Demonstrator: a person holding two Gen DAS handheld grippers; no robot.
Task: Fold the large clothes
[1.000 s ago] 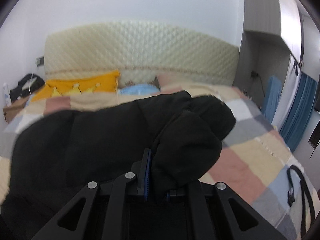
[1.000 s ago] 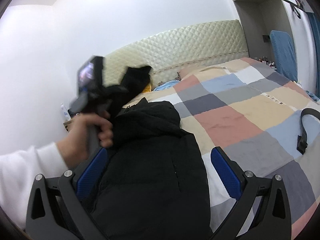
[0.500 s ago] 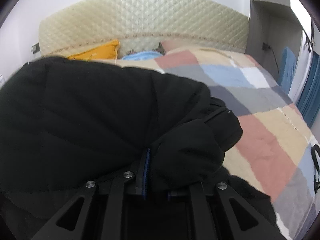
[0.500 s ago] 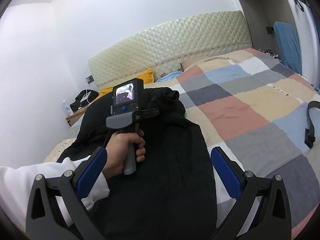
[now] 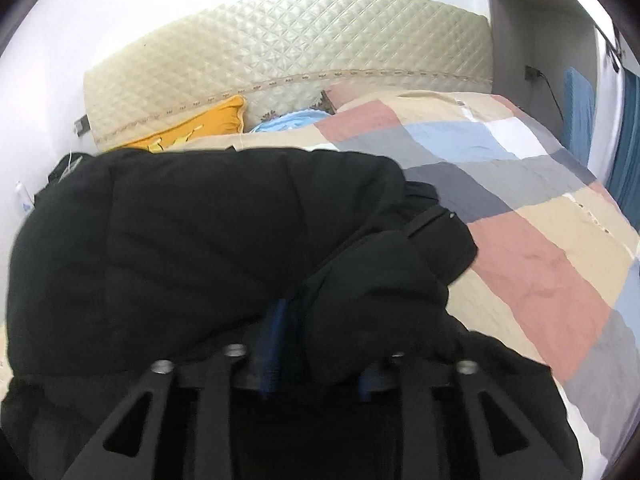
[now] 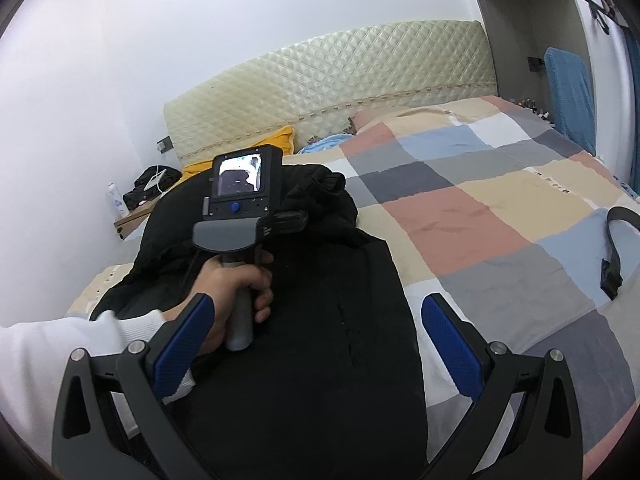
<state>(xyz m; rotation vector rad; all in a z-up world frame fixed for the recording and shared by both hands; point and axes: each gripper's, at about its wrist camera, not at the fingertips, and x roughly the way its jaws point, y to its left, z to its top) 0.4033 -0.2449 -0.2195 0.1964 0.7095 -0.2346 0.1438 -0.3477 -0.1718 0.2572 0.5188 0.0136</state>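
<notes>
So the bed (image 6: pixel 480 208) takes up most of the room here, with that patchwork quilt in pink, tan, grey and blue squares, and a cream quilted headboard (image 5: pixel 288 52) behind it. Your black puffer jacket (image 6: pixel 304 320) is sprawled over the left side of the bed, body lying flat toward you and a bunched-up chunk piled near the pillow end. A yellow pillow (image 5: pixel 200 128) pokes out just past it, against the headboard.

Your left tool (image 5: pixel 316 356) is right down on the jacket, and its jaws have just been opening. There's a fold of black fabric (image 5: pixel 372 304) sitting between the blue pads (image 5: pixel 274 344), but it's blurry and I honestly can't tell if they're pressing on it or not. From the other camera you can see your left hand (image 6: pixel 236 284) wrapped round the grey handle, white sleeve (image 6: pixel 52 360) showing.

Your right tool (image 6: pixel 316 344) hangs over the near part of the jacket, jaws spread wide, nothing in them.

Off to the right on the quilt there's a black strap (image 6: pixel 616 248) with a buckle, well clear of the jacket.
</notes>
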